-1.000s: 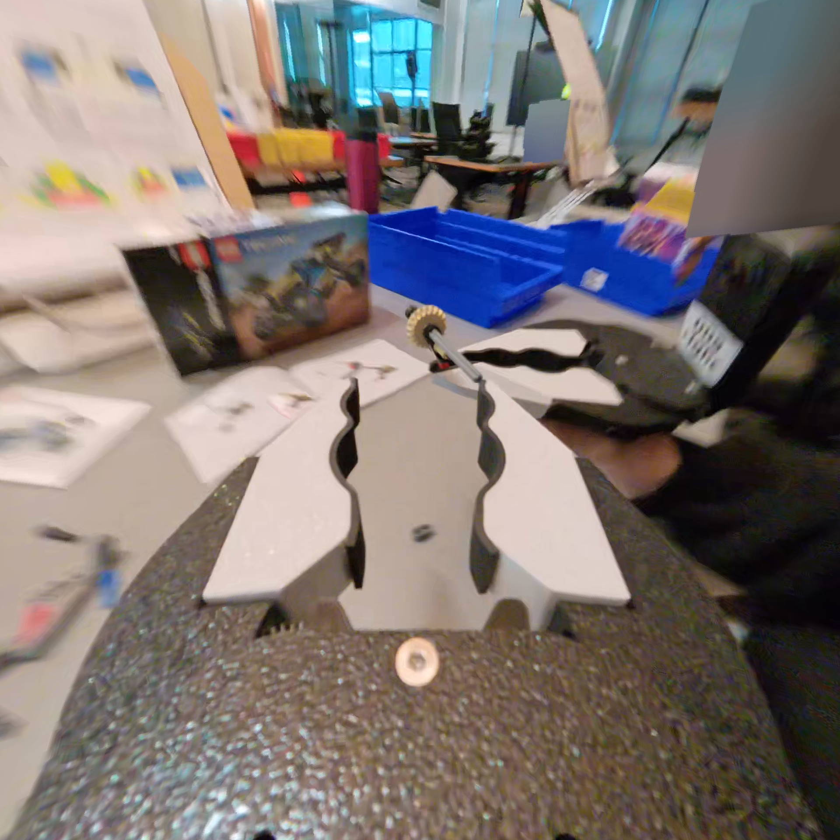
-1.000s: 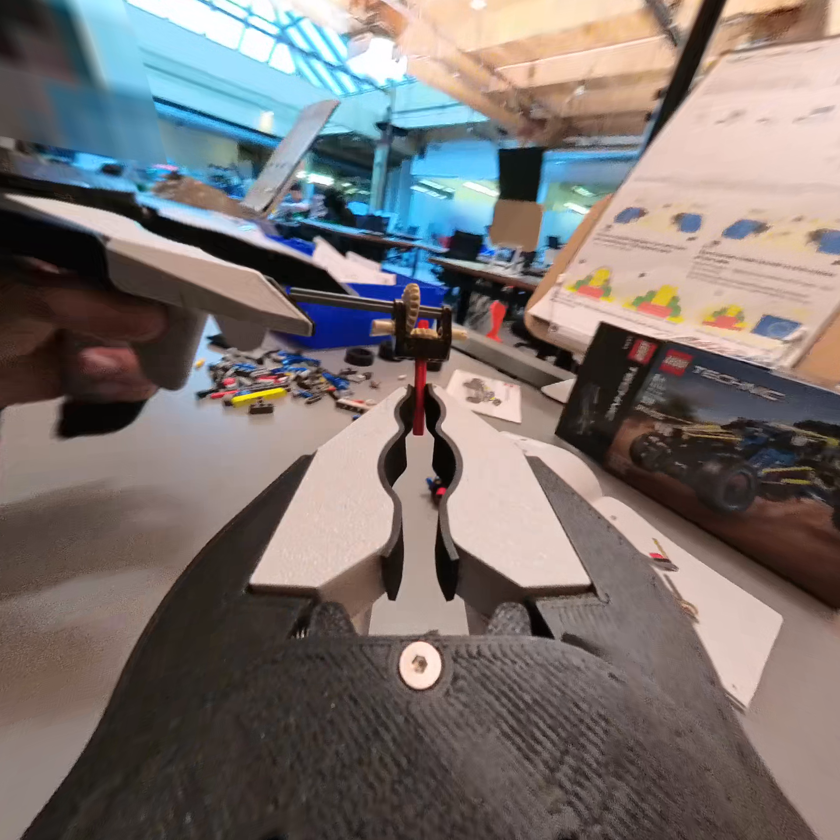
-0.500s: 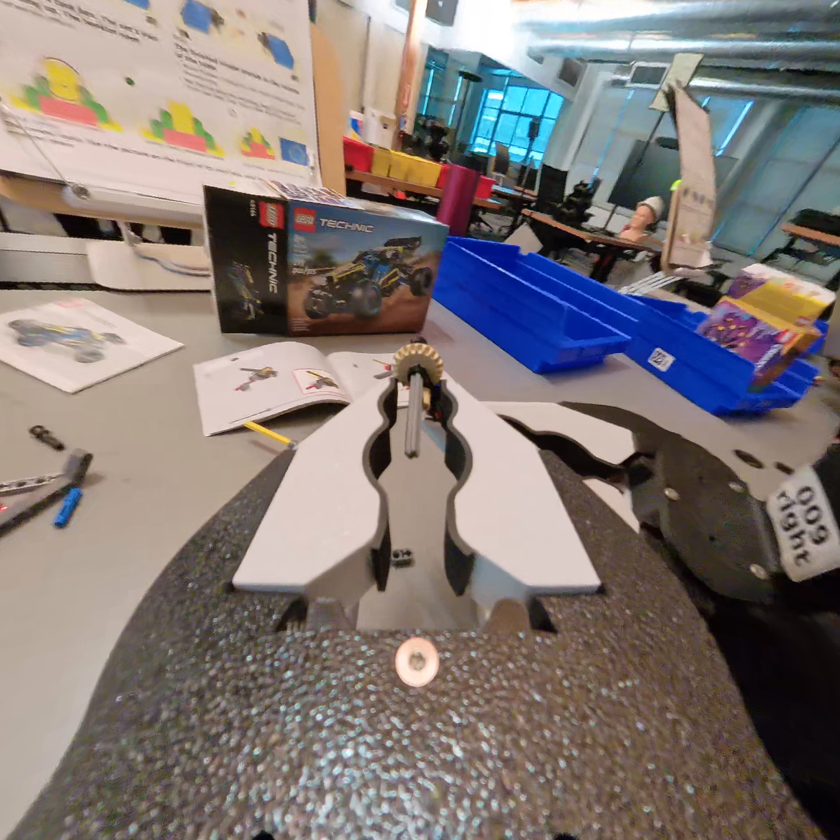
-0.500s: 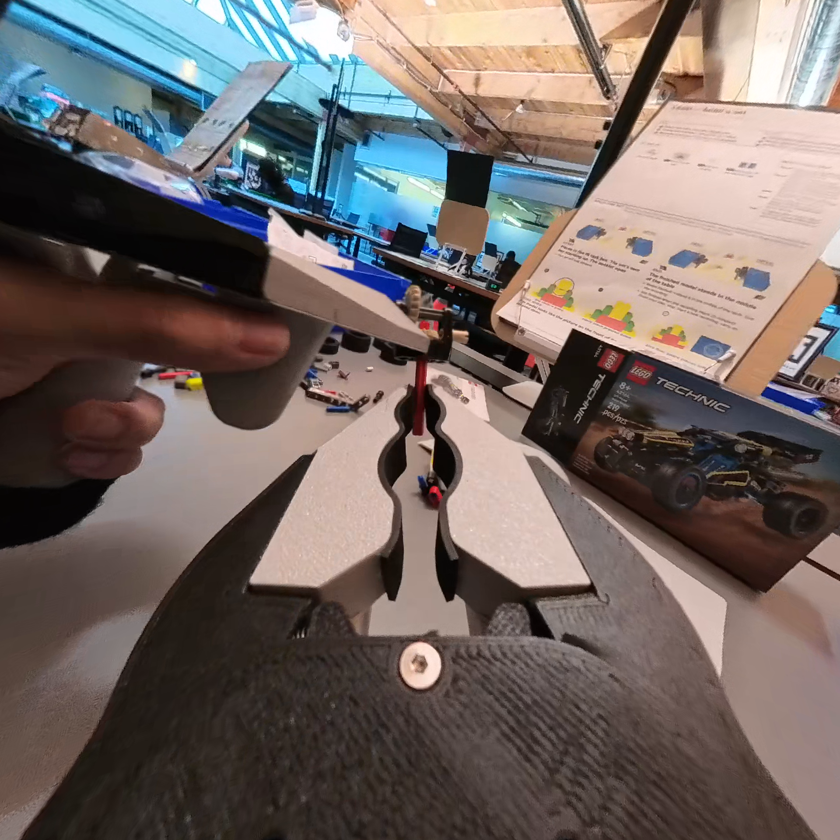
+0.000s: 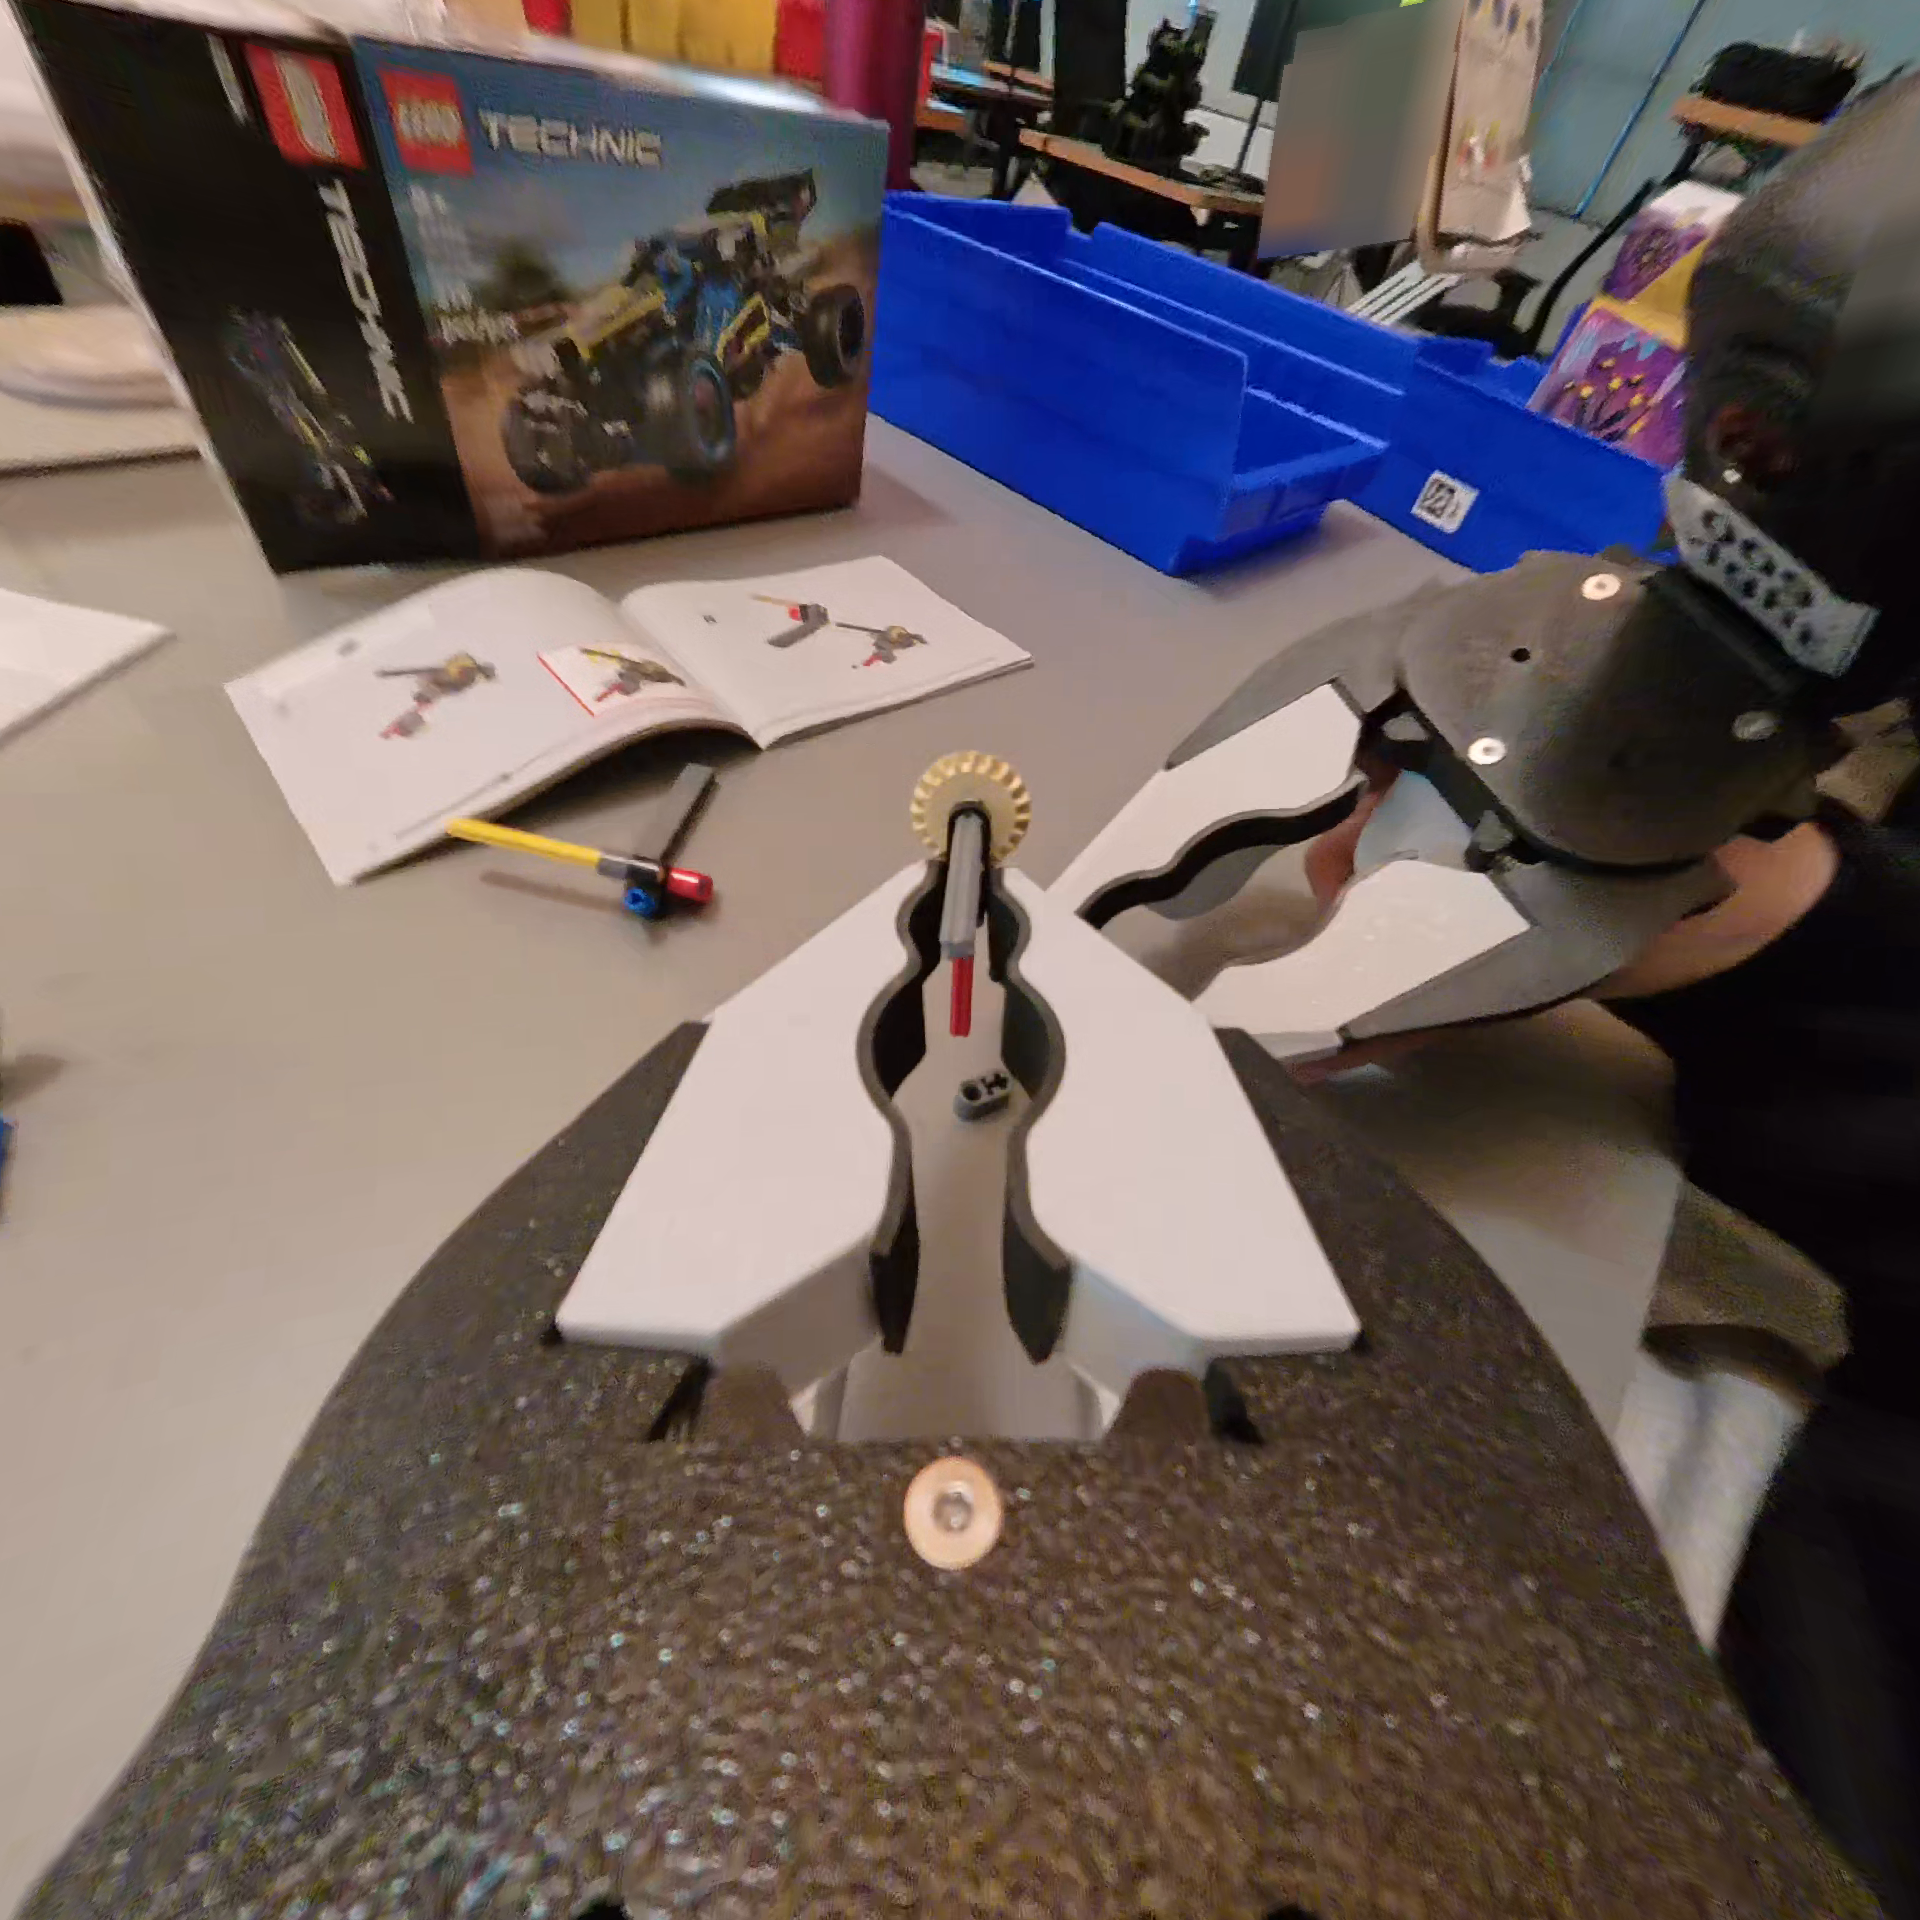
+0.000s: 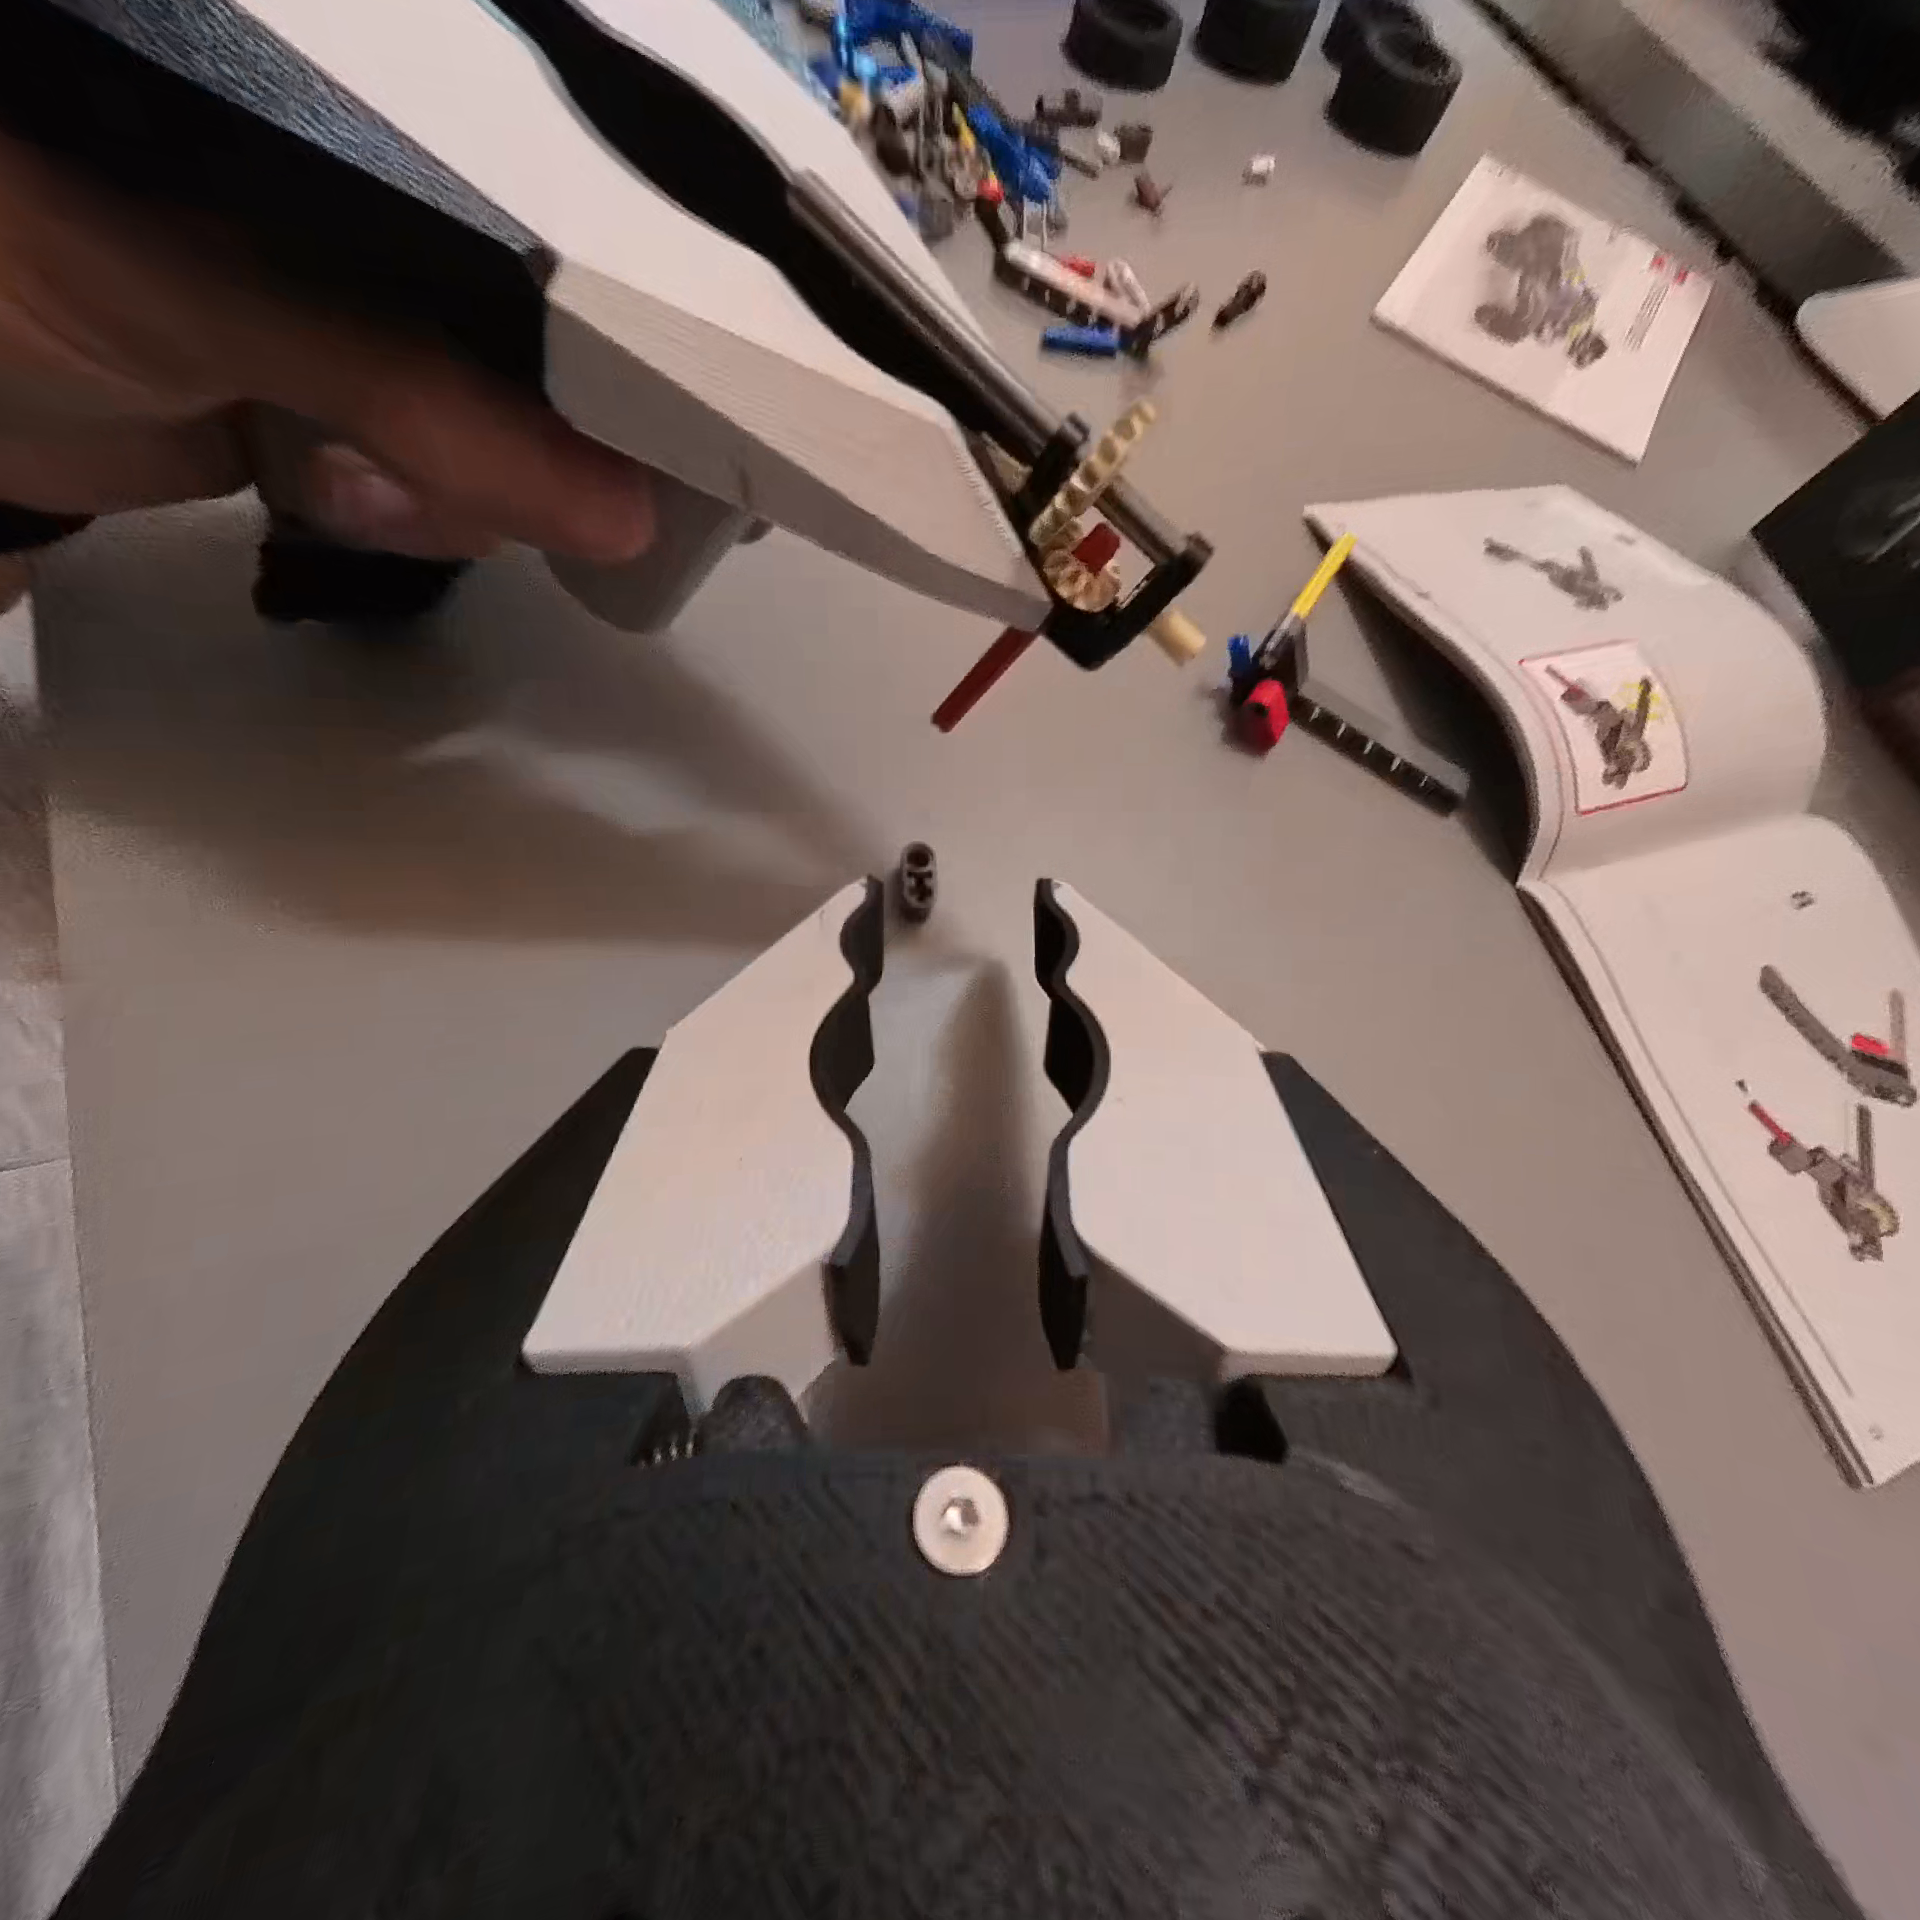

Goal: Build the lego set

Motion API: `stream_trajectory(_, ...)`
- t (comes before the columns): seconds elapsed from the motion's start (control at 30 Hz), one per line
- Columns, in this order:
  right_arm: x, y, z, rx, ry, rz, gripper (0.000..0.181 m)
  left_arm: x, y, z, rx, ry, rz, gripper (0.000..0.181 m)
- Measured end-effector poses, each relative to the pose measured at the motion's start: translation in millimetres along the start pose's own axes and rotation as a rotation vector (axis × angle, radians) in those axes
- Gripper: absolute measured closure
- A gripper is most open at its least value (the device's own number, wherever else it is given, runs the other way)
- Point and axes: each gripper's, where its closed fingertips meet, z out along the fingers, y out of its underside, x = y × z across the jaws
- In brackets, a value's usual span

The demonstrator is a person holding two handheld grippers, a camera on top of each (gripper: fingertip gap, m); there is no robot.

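My left gripper [image 5: 964, 885] is shut on the grey axle of a small gear assembly [image 5: 970, 808] with tan gears, a black frame and a red axle hanging below. In the right wrist view the left gripper [image 6: 997, 499] holds this assembly [image 6: 1081, 566] in the air at upper left. My right gripper [image 6: 954, 894] is open and empty, low over the table. A small grey connector [image 6: 916, 871] lies on the table just beyond its left fingertip. The connector also shows in the left wrist view [image 5: 979, 1093], under the left gripper. The right gripper [image 5: 1153, 951] shows open at right there.
A sub-assembly with a yellow axle, black beam and red and blue pieces [image 5: 634, 862] [image 6: 1262, 696] lies by the open instruction booklet [image 5: 623, 665] [image 6: 1662, 831]. The set's box [image 5: 582, 281] and blue bins [image 5: 1122, 343] stand behind. Loose parts [image 6: 987, 135] and tyres [image 6: 1392, 73] lie far off. The grippers' ends are close to 5 cm from one another.
My left gripper closed on the grey axle and now holds the assembly alone. My right gripper let go of the red axle, opened and dropped down to the table by the grey connector.
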Motion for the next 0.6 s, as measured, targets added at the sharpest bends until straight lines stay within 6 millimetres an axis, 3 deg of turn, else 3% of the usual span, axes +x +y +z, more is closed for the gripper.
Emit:
stream_trajectory(0.07,3.1,0.8,-0.1,-0.015,0.004,0.012,0.155,-2.6,0.3,1.0,0.01,0.02,-0.065,0.176)
stream_trajectory(0.37,9.0,-48.1,-22.3,0.3,-0.256,0.22,0.148,11.3,-16.2,0.1,0.089,0.152,-0.087,0.176)
stream_trajectory(0.5,8.3,-56.9,-33.9,0.394,-0.339,0.085,0.152,27.7,-27.9,-5.3,0.148,0.236,-0.033,0.176)
stream_trajectory(0.6,4.2,-60.5,-53.9,0.456,-0.584,0.092,0.153,37.3,-29.8,-9.3,0.159,0.272,0.059,0.176)
